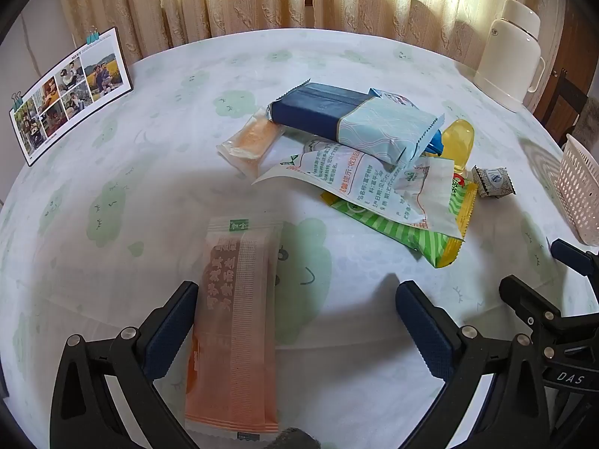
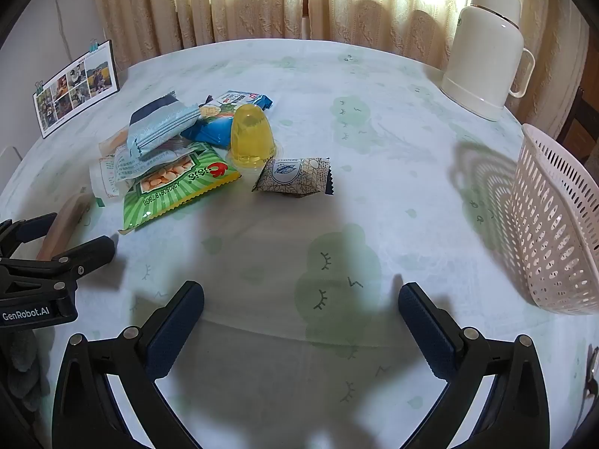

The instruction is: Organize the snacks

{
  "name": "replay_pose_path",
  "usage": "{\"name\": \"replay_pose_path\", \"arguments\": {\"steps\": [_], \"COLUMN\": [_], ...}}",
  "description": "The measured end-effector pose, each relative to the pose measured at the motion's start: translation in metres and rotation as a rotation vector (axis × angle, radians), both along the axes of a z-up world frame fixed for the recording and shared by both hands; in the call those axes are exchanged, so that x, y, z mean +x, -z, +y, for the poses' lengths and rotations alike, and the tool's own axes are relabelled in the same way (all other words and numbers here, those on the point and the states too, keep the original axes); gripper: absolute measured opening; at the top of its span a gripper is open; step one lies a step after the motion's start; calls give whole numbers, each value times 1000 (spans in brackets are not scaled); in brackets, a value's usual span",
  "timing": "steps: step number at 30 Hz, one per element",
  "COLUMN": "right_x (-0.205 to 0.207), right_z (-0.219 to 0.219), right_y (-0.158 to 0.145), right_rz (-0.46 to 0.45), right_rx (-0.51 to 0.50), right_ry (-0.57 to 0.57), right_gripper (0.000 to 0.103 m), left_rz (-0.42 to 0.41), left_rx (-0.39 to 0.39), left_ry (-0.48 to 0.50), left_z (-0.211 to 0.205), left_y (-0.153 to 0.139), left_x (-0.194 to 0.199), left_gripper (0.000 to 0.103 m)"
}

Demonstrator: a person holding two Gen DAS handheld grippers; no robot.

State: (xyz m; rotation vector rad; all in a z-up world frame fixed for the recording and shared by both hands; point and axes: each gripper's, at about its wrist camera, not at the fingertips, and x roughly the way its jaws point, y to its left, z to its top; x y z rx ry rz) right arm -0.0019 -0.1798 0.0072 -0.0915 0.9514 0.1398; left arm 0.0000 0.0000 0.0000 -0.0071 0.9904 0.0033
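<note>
My left gripper is open and low over the table. A long orange snack packet lies flat between its jaws, close beside the left finger. Beyond it lies a pile: a blue biscuit pack, a small orange packet, a white printed bag, a green striped bag and a yellow jelly cup. My right gripper is open over bare tablecloth with nothing between its fingers. A small patterned candy packet lies ahead of it, next to the jelly cup.
A pink perforated basket stands at the right edge of the table. A cream thermos jug stands at the back right and a photo card at the back left. Curtains hang behind the round table.
</note>
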Motion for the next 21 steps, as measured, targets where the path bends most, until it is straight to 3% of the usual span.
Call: {"name": "replay_pose_path", "arguments": {"steps": [21], "right_x": [0], "right_z": [0], "right_y": [0], "right_rz": [-1], "right_rx": [2], "right_ry": [-4], "right_gripper": [103], "left_rz": [-2], "left_rx": [1], "left_ry": [-3], "left_z": [0], "left_y": [0], "left_x": [0], "left_gripper": [103]}}
